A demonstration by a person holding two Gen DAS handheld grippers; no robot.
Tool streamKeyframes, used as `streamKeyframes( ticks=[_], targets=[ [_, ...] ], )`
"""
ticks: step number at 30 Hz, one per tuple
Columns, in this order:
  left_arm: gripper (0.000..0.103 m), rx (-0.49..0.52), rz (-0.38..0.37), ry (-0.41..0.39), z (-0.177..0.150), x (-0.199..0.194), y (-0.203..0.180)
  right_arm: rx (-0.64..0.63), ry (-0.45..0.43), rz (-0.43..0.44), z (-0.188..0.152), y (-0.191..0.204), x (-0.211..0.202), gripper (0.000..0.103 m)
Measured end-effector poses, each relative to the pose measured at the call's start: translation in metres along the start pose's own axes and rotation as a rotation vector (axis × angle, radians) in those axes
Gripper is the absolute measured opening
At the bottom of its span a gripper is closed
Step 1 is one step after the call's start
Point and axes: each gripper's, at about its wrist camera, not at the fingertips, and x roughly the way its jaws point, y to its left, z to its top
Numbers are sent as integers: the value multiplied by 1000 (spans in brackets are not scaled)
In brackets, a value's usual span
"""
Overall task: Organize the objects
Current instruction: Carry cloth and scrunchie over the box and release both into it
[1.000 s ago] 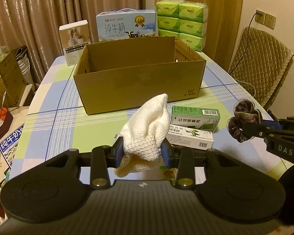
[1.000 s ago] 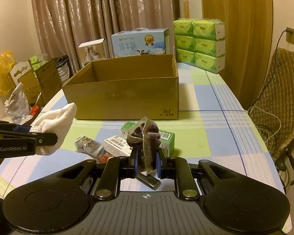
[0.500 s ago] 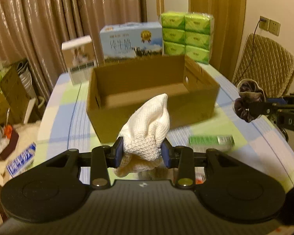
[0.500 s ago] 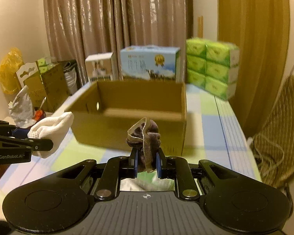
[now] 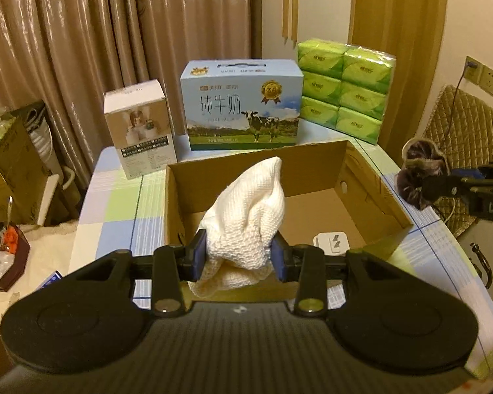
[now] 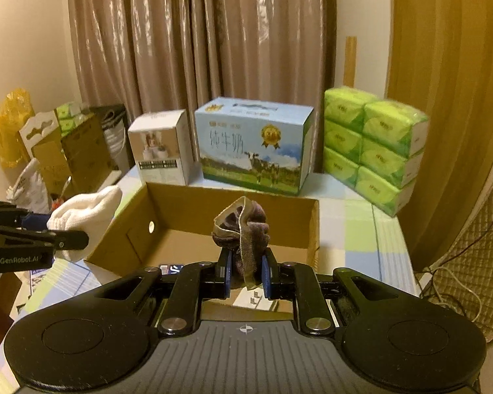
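Observation:
My left gripper (image 5: pixel 240 256) is shut on a white knitted sock (image 5: pixel 249 216), held above the near edge of the open cardboard box (image 5: pixel 374 190). A white charger plug (image 5: pixel 331 242) lies on the box floor. My right gripper (image 6: pixel 245 277) is shut on a dark brown sock (image 6: pixel 243 229) and hangs over the same box (image 6: pixel 309 226) from its near side. In the left wrist view the brown sock (image 5: pixel 420 177) shows at the right, beside the box's right wall. The right wrist view shows the white sock (image 6: pixel 85 220) at the left, by the box's left wall.
Behind the box stand a blue milk carton case (image 5: pixel 243 115), a small white product box (image 5: pixel 141 134) and a stack of green tissue packs (image 5: pixel 345 88). The checked tablecloth (image 6: pixel 361 229) surrounds the box. A padded chair (image 5: pixel 466 138) is on the right; cartons and clutter (image 5: pixel 13 164) lie to the left.
Both grippers rose and moved forward with their socks, from above the small boxes on the table to over the cardboard box. The box's inside and the plug now show.

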Motion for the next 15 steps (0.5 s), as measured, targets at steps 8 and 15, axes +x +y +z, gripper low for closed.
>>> streamKeyframes(
  ticks=[8,15],
  targets=[
    [36,-9,-6,55,10,45,7,21,60,7,3,-8,45,14],
    [39,-20,-1,77,12,82,12,40,79,9,0,-15,74,14]
  ],
)
